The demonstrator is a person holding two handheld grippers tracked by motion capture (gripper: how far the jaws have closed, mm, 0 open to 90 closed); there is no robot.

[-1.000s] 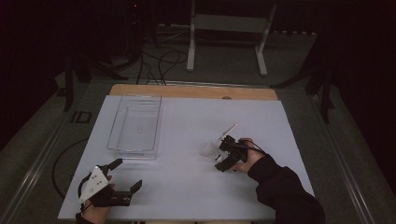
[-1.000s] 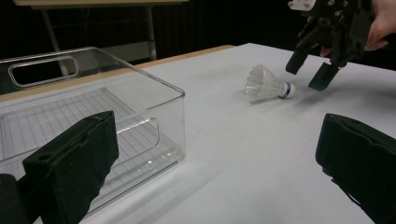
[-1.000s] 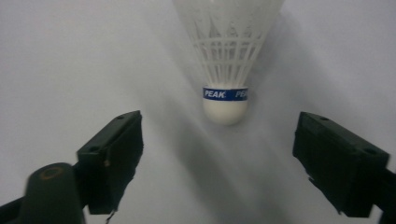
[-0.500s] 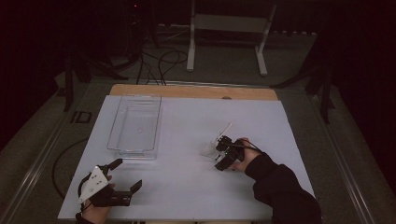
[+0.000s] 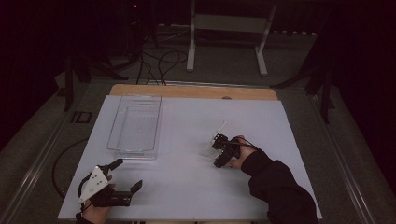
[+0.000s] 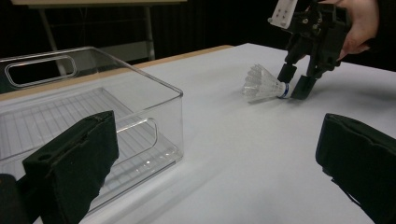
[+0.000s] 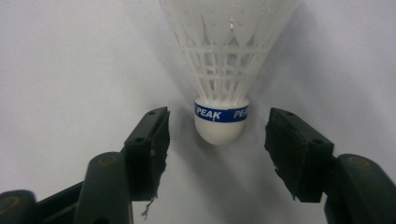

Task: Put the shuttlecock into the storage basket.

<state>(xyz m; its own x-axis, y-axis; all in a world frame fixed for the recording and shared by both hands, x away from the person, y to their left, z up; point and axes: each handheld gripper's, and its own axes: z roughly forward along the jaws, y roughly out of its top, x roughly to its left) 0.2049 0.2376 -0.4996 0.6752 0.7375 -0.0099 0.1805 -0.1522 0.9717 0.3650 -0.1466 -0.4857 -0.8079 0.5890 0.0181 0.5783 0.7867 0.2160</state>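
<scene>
From the high view: right claw [image 5: 217,150] down on the white desk [image 5: 187,186] right of centre, nose against a pale shuttlecock [image 5: 211,145]; left claw [image 5: 127,175] parked near the front left corner, spread wide with nothing in it; clear plastic bin [image 5: 134,125] toward the back left, well apart from the shuttlecock. From the left gripper view: own two pads apart and bare, bin wall close by, and farther off the shuttlecock [image 6: 262,84] lying on its side on the desk, cork end turned toward the other claw [image 6: 294,83], whose tips straddle the blue band. From the right gripper view: shuttlecock [image 7: 224,70] dead ahead, white cork and blue band sitting between the two pads [image 7: 150,140], a clear gap on either side, so not yet gripped; jaws just been closing in on it, roughly half shut now. Judged best from here: keep the cork centred between the pads, close on the firm cork and band rather than the thin plastic skirt, squeeze evenly so the rounded cork does not squirt forward or roll, and lift only once both pads bear on it. Probable destination the bin, though not certain.
</scene>
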